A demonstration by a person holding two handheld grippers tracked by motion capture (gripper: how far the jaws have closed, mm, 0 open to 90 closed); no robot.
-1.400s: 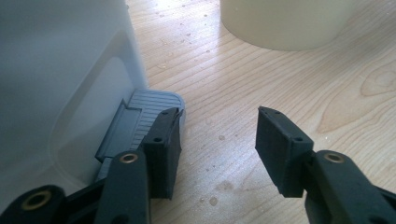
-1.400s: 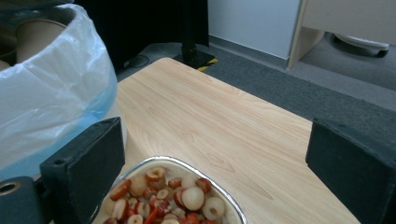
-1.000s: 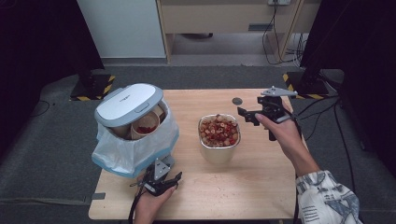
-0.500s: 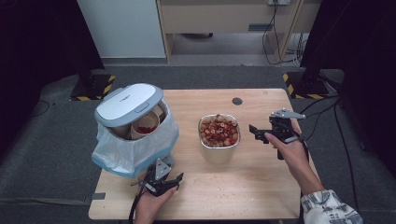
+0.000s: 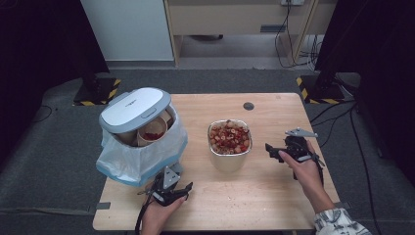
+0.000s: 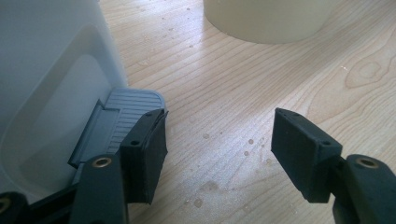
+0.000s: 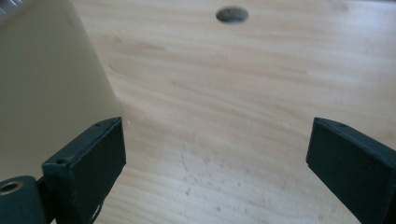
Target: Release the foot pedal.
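A white pedal bin point(image 5: 139, 132) with a grey-white lid and a pale plastic liner stands at the table's left, paper cups inside it. A cream tub point(image 5: 230, 147) of red and pale food pieces sits mid-table. My left gripper point(image 5: 169, 188) rests at the bin's near side; its jaws have just been opening and stand wide, nothing between them point(image 6: 219, 135). The bin's grey pedal point(image 6: 121, 114) lies just beyond the left jaw. My right gripper point(image 5: 274, 151) hovers low, right of the tub, open and empty point(image 7: 217, 140), with the tub wall point(image 7: 46, 84) beside one jaw.
The wooden table point(image 5: 274, 196) has bare room at the front and right. A dark round hole point(image 5: 248, 105) sits near its far edge, also ahead of the right jaws point(image 7: 232, 14). Cables trail on the grey floor behind the table.
The right hand came down and toward the near side, from the table's back right to beside the tub. The left hand stayed by the bin.
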